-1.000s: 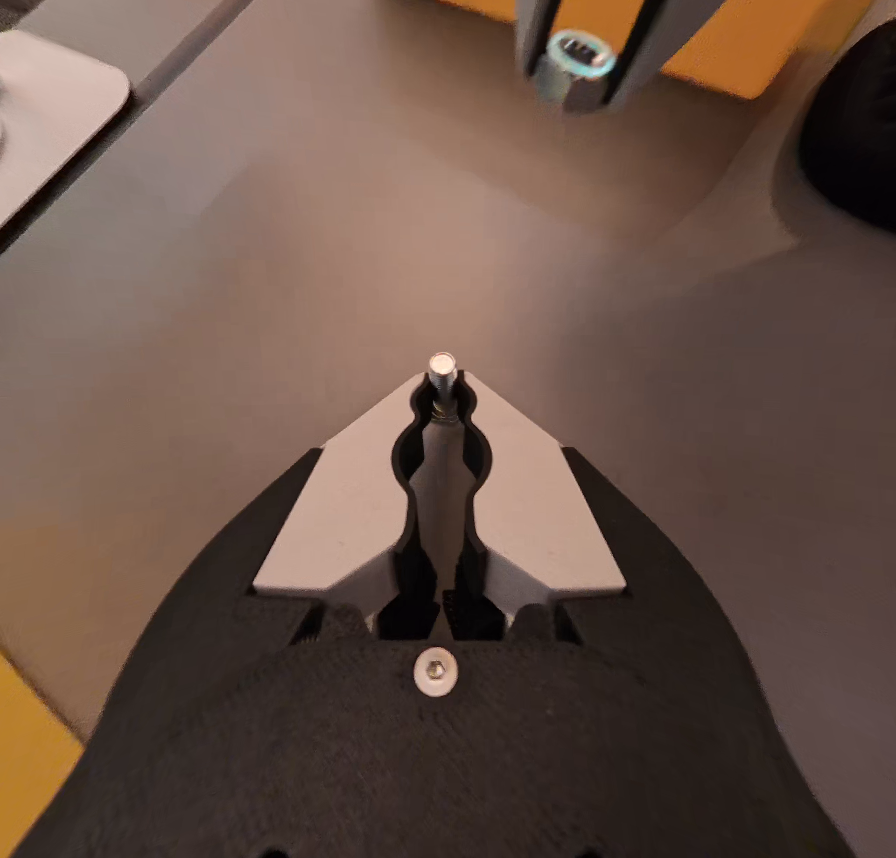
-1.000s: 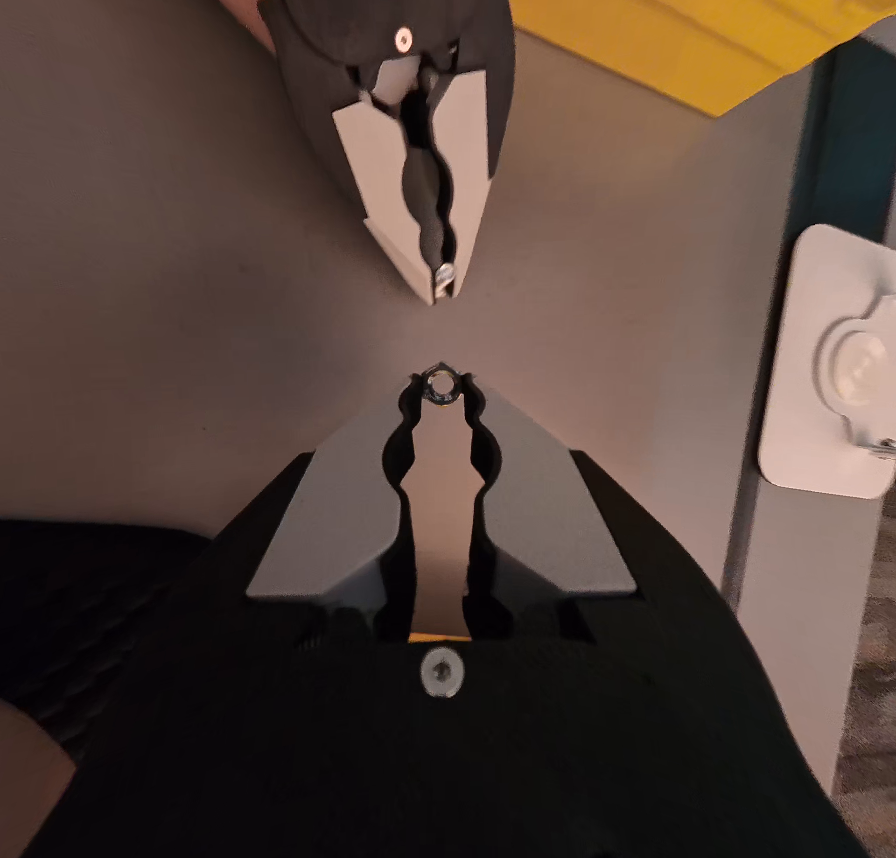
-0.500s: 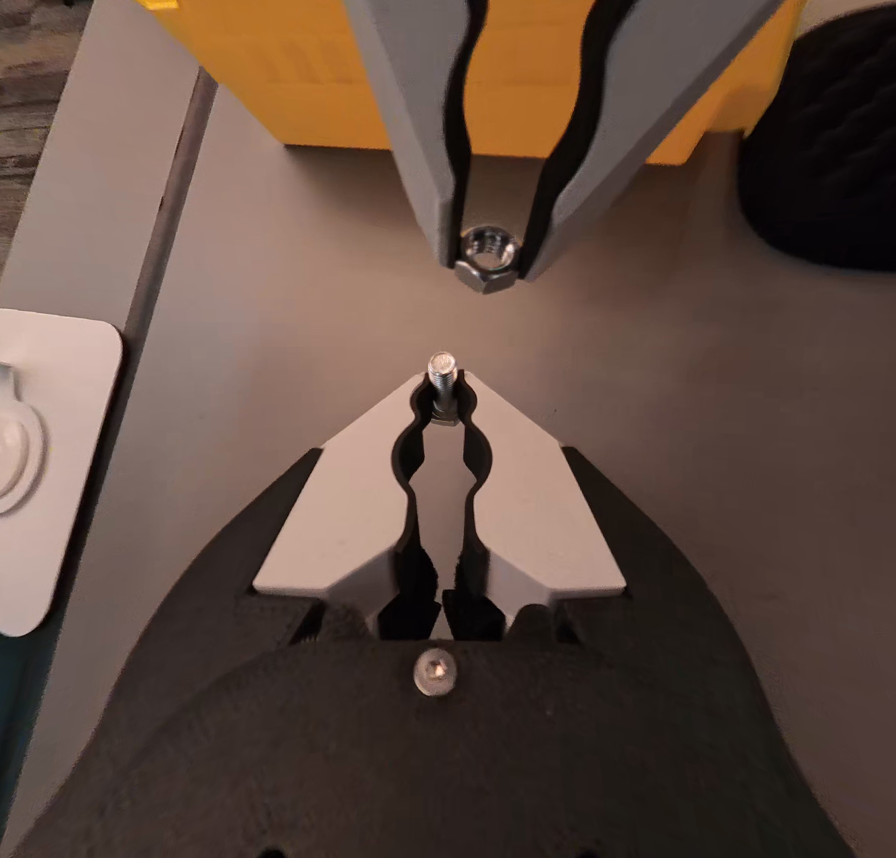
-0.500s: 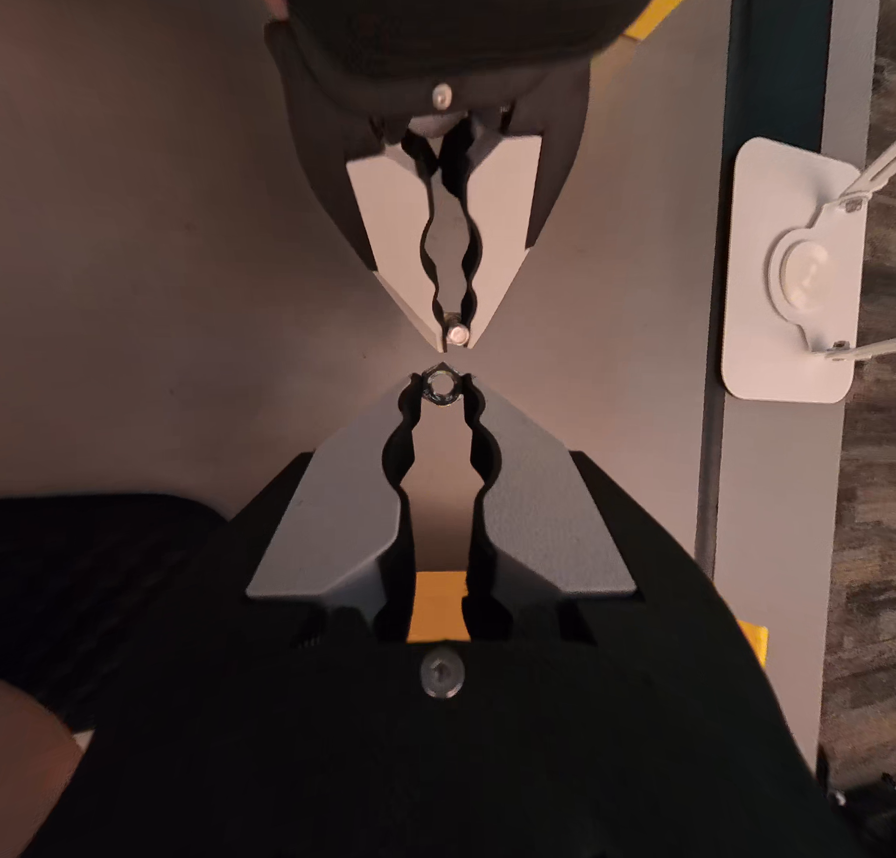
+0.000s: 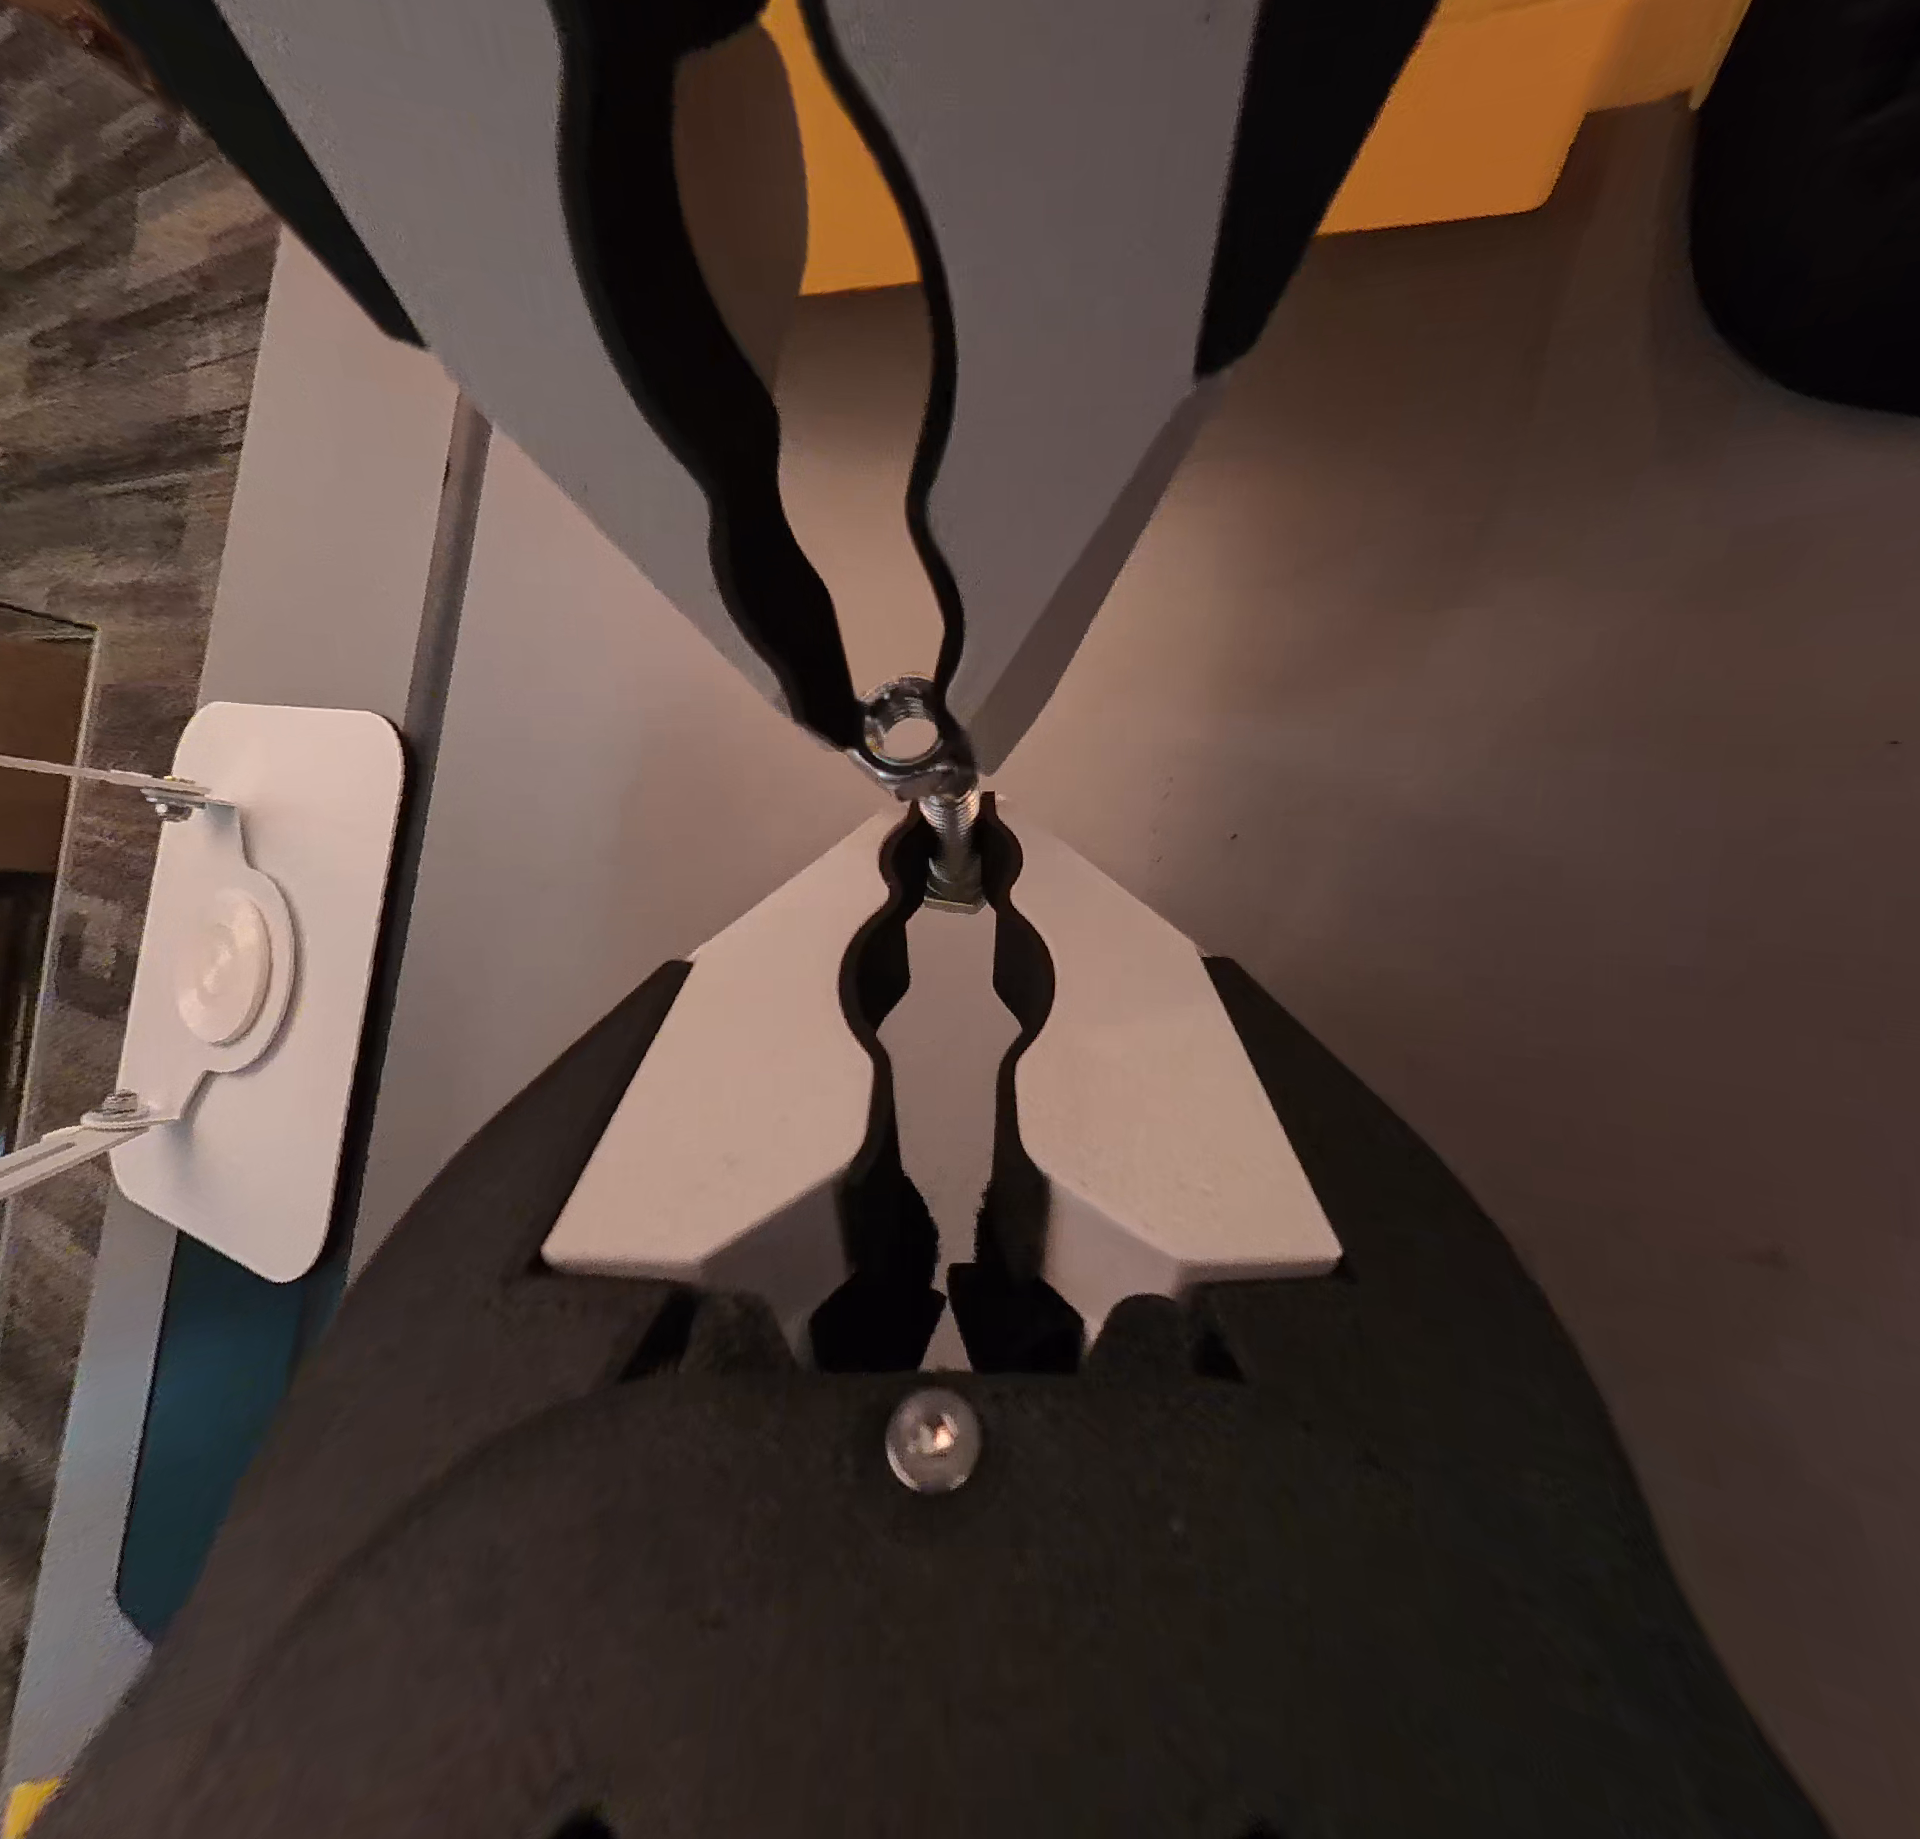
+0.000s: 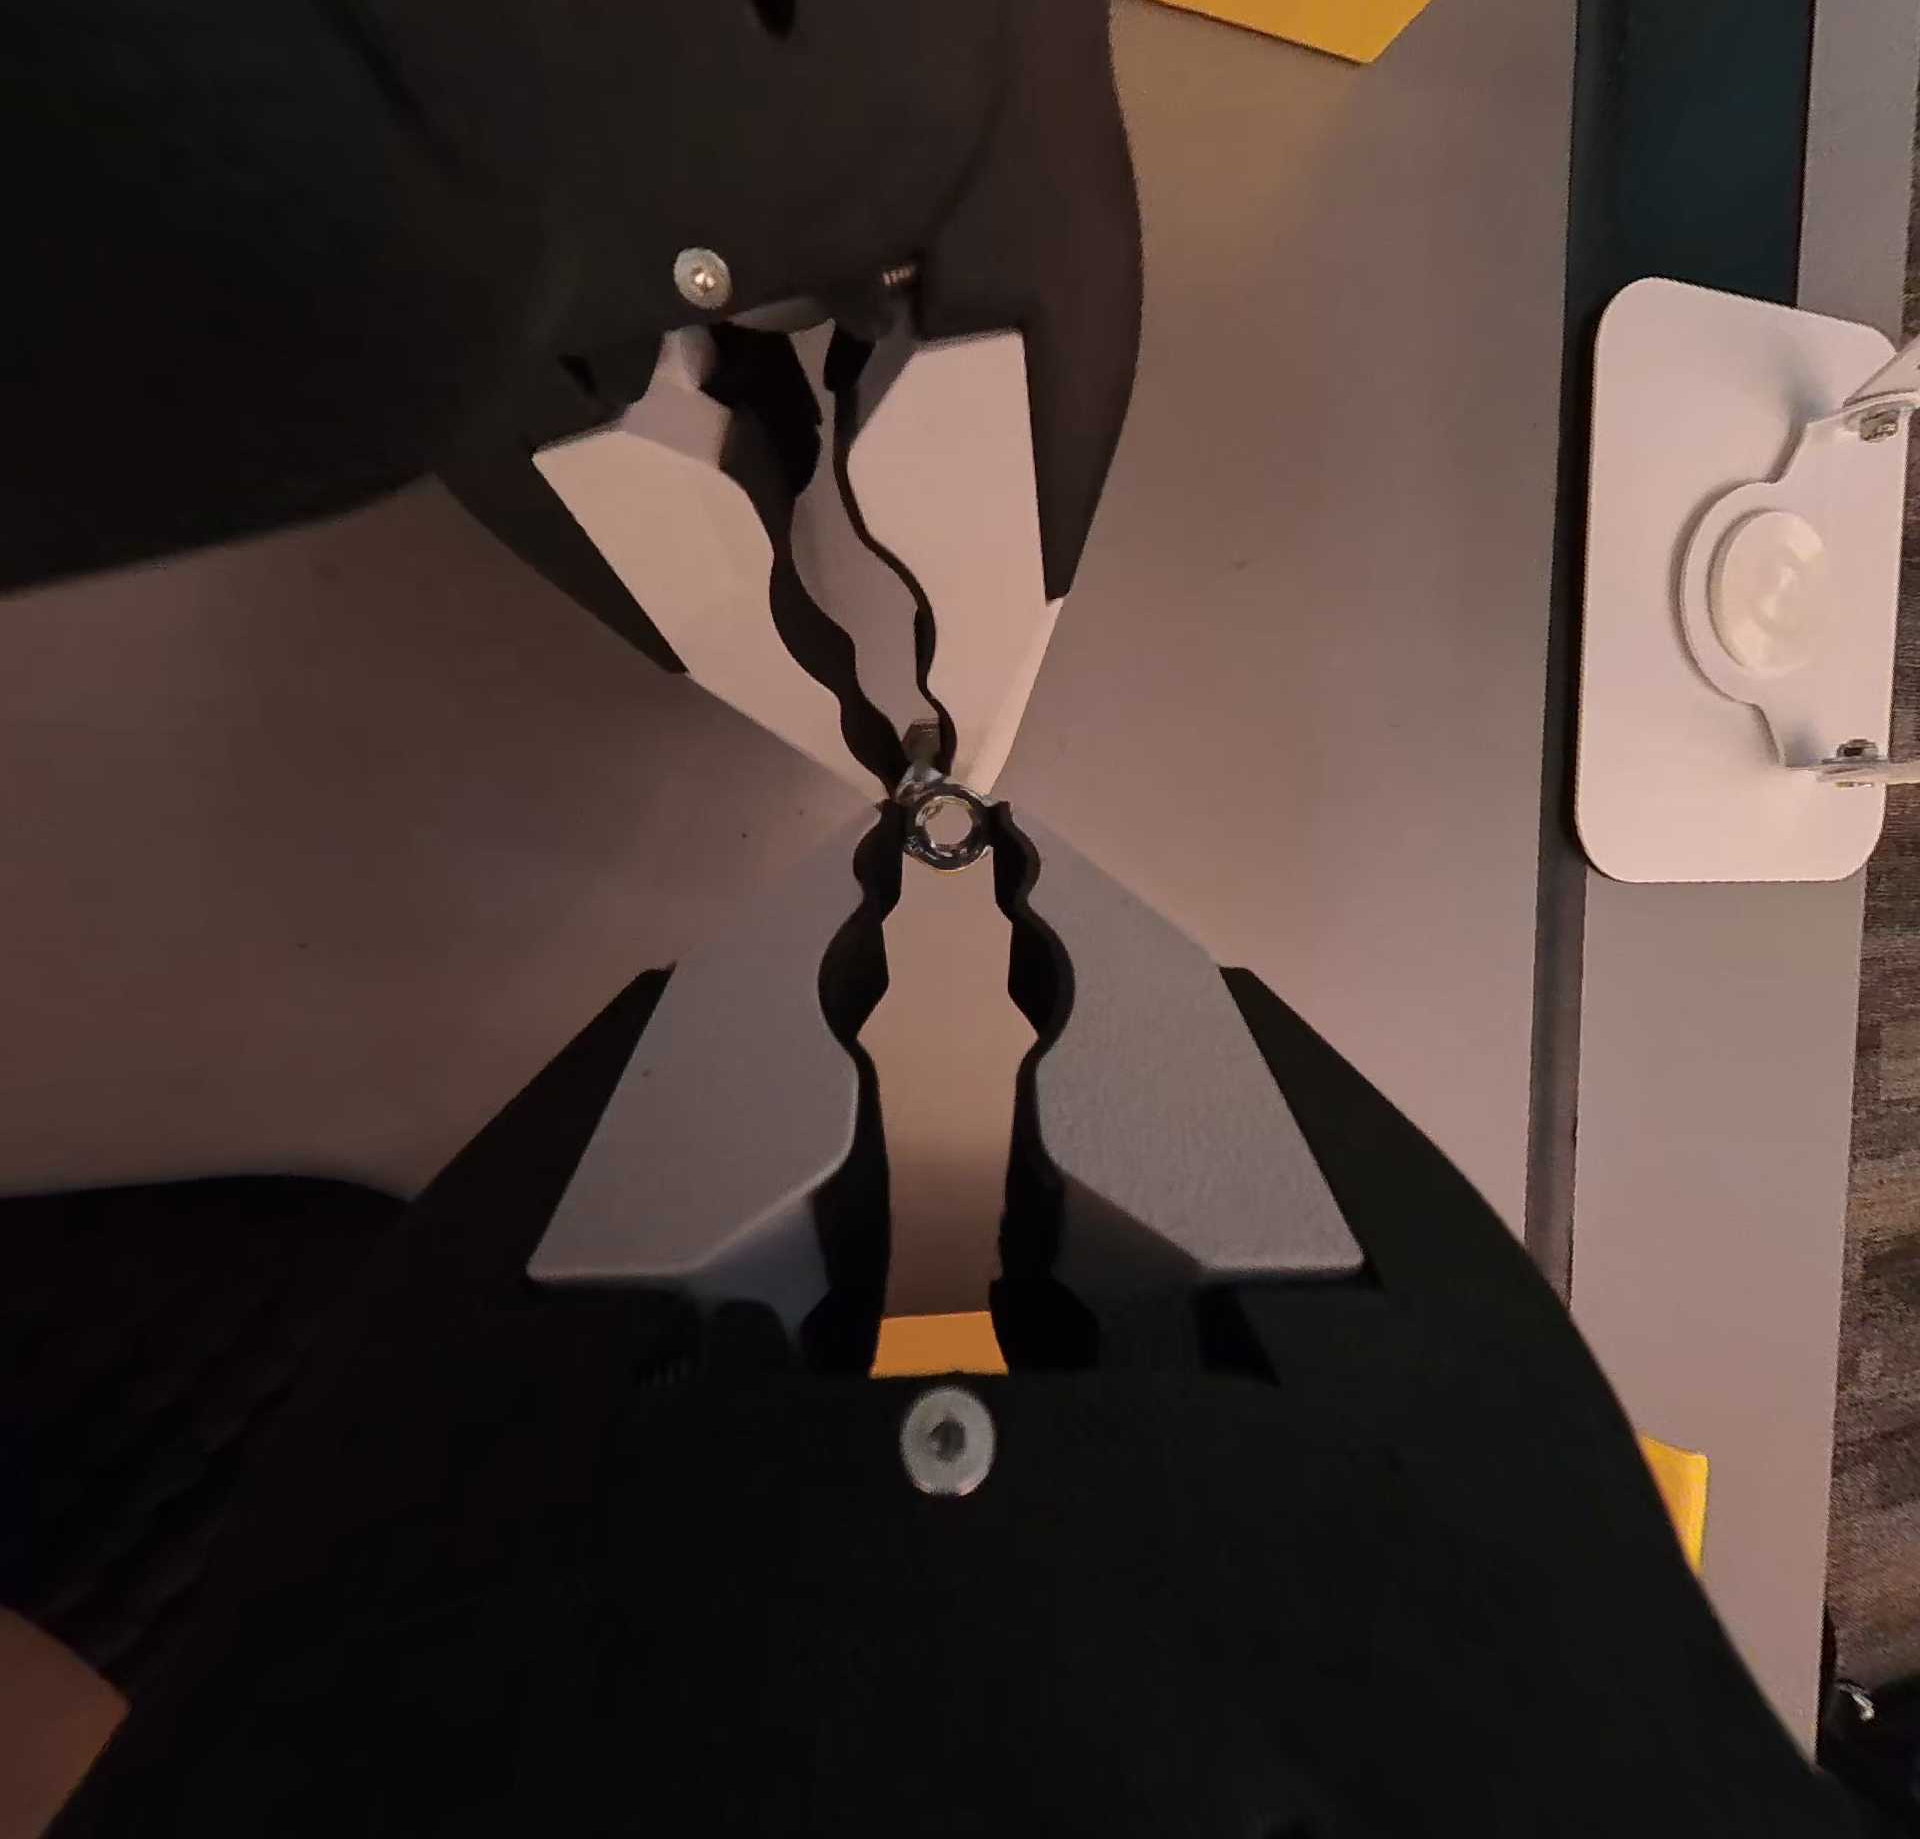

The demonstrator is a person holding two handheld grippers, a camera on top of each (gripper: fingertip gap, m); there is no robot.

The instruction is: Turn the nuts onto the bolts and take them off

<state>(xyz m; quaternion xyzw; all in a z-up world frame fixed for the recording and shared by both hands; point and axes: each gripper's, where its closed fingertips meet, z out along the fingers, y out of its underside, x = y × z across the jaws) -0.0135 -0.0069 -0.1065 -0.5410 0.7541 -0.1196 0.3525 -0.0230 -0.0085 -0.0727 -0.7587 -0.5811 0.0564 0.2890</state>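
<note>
My left gripper [image 5: 948, 833] is shut on a small silver bolt [image 5: 948, 842], threaded end pointing forward past its tips. My right gripper [image 6: 943, 835] is shut on a silver hex nut [image 6: 943, 837]. The two grippers meet tip to tip above the grey table. In the left wrist view the right gripper [image 5: 909, 740] comes down from the top with the nut [image 5: 906, 742] resting on the bolt's end, a little left of its axis. In the right wrist view the left gripper [image 6: 920, 750] comes from the upper left with the bolt [image 6: 922, 747] touching the nut.
A yellow bin [image 5: 1434, 116] stands at the far side of the grey table [image 5: 1507, 750]. A white plate with a round dome [image 5: 244, 979] sits at the table's edge, and it also shows in the right wrist view [image 6: 1745, 605]. A black object [image 5: 1829, 148] lies at the right. Only a small space, under 4 cm, lies between the two pairs of fingers. From either gripper's tips it is about 20 cm to the black object [image 5: 1829, 148].
The two grippers have closed the gap between them. The nut, apart from the bolt half a second ago, now touches the bolt's tip. Both grips are unchanged.
</note>
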